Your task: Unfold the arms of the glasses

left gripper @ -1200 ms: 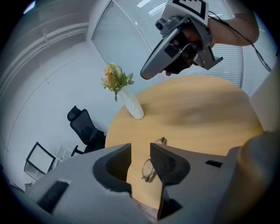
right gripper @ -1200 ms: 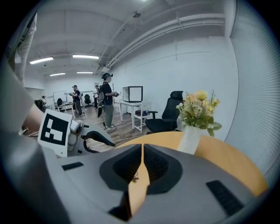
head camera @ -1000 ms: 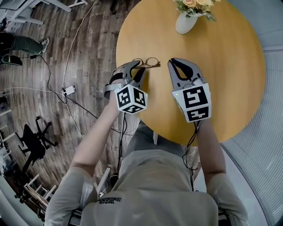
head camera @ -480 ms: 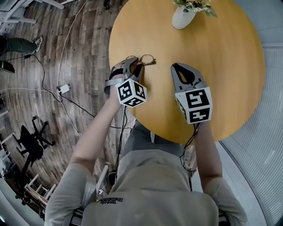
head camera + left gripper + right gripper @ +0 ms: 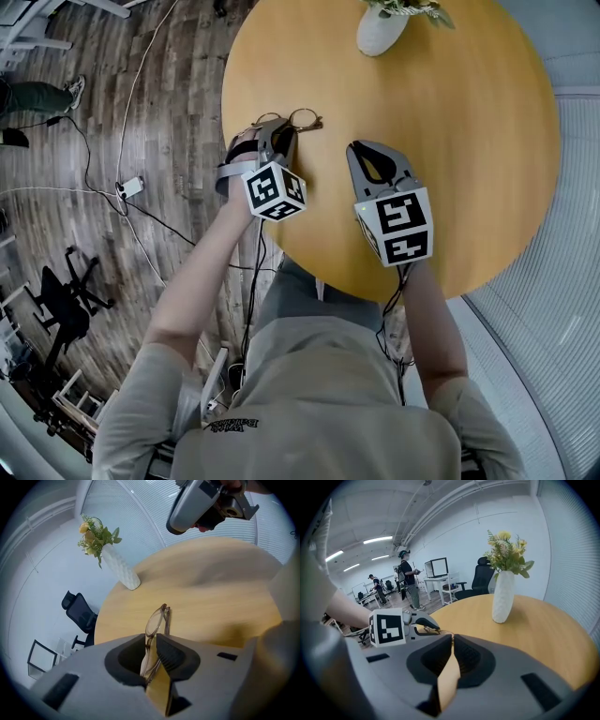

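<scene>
The glasses sit folded at the left edge of the round table, close to the near side, with their arms tucked behind the lenses. The left gripper points down at them from that edge. Its jaws are closing on the near end of the frame, which fills the gap between them, and a pad meets it on each side. The rest of the frame sticks out beyond the jaw tips over the tabletop. The right gripper hangs above the table to the right, apart from the glasses, with its jaws clenched on nothing. A white vase of flowers stands at the far edge.
</scene>
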`<state>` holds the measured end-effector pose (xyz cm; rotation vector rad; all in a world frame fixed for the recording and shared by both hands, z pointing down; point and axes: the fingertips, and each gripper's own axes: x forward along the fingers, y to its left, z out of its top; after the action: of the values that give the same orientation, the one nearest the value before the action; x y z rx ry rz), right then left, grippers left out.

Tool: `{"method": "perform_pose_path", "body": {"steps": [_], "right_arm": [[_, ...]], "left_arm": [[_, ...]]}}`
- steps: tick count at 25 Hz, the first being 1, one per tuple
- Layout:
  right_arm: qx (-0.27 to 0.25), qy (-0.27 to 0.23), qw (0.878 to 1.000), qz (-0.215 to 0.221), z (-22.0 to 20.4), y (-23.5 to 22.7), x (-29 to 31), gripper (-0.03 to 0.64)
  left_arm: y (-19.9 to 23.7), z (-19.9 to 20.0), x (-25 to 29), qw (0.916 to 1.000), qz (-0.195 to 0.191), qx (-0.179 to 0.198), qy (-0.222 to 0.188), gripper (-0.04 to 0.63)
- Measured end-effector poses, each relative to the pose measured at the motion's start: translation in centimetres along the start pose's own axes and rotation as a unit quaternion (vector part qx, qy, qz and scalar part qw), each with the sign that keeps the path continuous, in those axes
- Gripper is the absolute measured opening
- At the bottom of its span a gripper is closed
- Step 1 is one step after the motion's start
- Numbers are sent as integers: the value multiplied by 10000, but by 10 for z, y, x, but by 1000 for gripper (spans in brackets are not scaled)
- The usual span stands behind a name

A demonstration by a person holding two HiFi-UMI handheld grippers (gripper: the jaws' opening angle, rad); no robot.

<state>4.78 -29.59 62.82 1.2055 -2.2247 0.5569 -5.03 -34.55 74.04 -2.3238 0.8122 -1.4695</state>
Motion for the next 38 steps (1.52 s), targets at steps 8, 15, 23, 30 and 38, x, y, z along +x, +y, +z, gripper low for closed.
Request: {"method": "perform_pose_path", "body": {"steps": [8,15,23,30,38], "right_arm": [[76,77,9999,45,-13,1,-4,35],[63,-1,10000,-17,-6,0,-20,35],[-8,-410,9990,-165,26,-5,-52,35],[-23,-978,9942,-454,69,-17,-99,35],[-319,-1999,9761,-787,145,-8,-194,35]], "left_arm": [[4,2,3,9997,110,192,47,66],[17,17,-15,9997,132,-140,-173,40],[62,58,-72,9880,487,-1138,-925,40],[111,92,-148,9662,961,-1763,-1617,40],[150,122,-260,9352,1381,-2235,-2376,40]]}}
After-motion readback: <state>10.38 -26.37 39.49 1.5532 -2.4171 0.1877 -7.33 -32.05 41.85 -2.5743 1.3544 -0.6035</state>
